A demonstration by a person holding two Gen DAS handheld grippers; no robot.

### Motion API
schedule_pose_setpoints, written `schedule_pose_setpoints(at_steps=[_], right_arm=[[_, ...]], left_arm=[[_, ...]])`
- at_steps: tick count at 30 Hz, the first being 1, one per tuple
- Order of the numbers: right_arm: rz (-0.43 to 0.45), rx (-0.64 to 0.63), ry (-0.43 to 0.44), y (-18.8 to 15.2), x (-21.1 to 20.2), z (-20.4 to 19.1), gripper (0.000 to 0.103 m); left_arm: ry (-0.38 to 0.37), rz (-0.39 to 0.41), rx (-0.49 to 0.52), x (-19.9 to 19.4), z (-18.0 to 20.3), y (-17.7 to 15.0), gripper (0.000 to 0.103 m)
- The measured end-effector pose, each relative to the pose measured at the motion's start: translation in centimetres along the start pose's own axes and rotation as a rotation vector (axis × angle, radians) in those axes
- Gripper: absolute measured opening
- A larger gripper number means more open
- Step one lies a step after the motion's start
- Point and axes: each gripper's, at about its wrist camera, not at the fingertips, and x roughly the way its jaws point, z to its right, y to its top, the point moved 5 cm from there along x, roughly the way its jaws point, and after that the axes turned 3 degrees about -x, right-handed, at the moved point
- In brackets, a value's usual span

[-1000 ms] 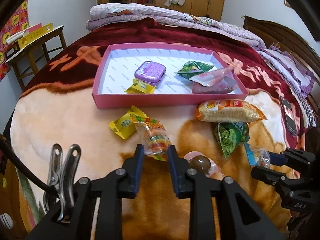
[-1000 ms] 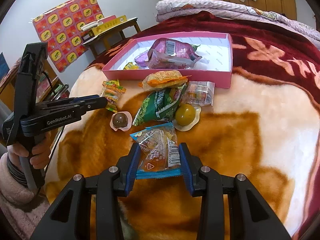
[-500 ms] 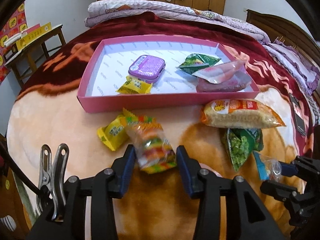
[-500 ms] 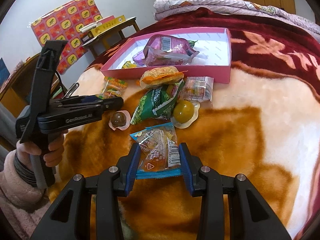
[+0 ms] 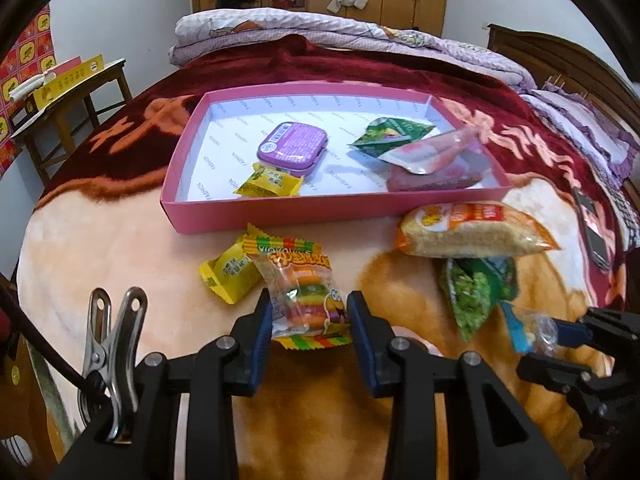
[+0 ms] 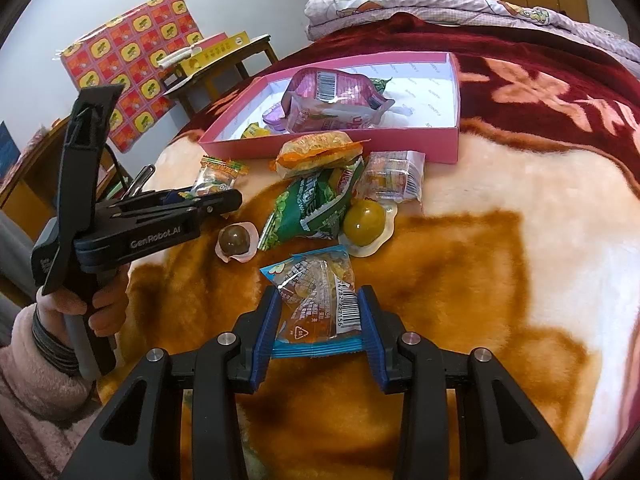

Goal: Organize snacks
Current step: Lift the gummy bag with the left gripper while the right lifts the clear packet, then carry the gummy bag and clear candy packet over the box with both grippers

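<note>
Since 1 s ago the burger-gummy packet (image 5: 307, 305) has been straddled and nipped by the left gripper (image 5: 310, 322), near the pink tray (image 5: 280, 216). Blue-edged candy bag (image 6: 318, 305) kept clamped in the right gripper (image 6: 318, 320); both look ready for traying.

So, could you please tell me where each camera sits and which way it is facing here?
Left wrist: on the left claw, low over the blanket, facing the pink tray; its fingers flank a gummy candy packet, and the right claw's tip shows at the right edge.
Right wrist: on the right claw, facing the tray from further right; a blue-edged packet sits between its fingers, with the person's left hand in view.
Shared: tray, orange cracker pack, green pea bag.
</note>
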Motion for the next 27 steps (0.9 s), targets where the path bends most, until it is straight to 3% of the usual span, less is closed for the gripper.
schedule_pose_setpoints(at_steps=[14,27], right_arm=[[0.044,-0.015,-0.016,1.1,-1.5,-0.4,0.04],[0.093,-0.053,-0.07,3.9,-3.0,0.2,0.04]], left_arm=[[-0.016,0.072,-0.013,-3.9,-0.7,1.4,0.038],[0.023,0.114,-0.008,-4.2,-2.3,3.6,0.038]])
